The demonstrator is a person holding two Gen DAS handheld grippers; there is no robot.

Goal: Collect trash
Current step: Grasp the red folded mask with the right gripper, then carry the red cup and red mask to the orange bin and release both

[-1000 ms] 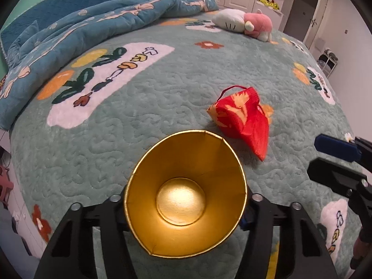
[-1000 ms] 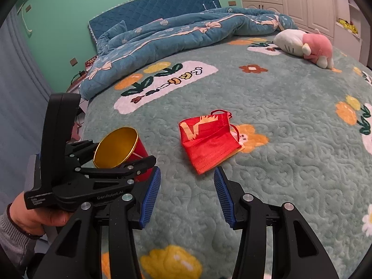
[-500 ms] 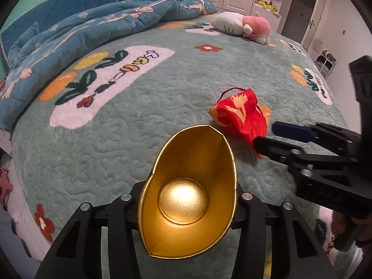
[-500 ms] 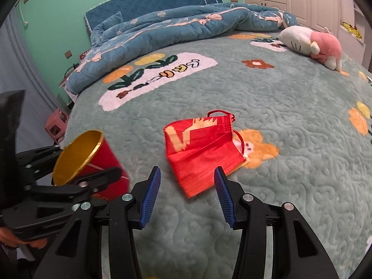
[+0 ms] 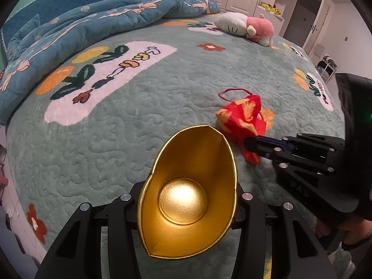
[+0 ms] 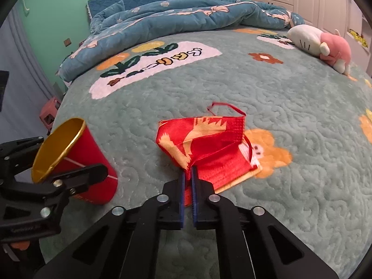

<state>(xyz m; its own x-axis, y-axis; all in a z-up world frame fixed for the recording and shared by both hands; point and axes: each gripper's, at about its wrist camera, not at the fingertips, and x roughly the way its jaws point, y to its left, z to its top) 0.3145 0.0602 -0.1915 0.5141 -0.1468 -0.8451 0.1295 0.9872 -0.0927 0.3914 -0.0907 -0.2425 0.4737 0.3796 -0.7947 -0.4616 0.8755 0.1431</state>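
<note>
To do this step well I judge I should lift the red face mask (image 6: 209,148) straight up off the green bedspread (image 6: 290,97) by the pinched edge, let it hang free so the ear loop (image 6: 226,107) does not catch in the plush, then carry it across to the cup (image 5: 188,190) and lower it well inside the gold mouth before letting go; a limp mask released too high could drape over the rim and slide off. My right gripper (image 6: 188,174) has its blue pads (image 6: 181,186) pressed almost together, clamped on the mask's near edge, the fabric bunched up between them while the rest of it lies flat on the bedspread. My left gripper (image 5: 186,200) grips the cup from both sides hard enough that the mouth is squashed into an oval, and holds it tilted with the opening facing the mask. The cup sits just beside the mask, to its left in the right wrist view, not touching it
</note>
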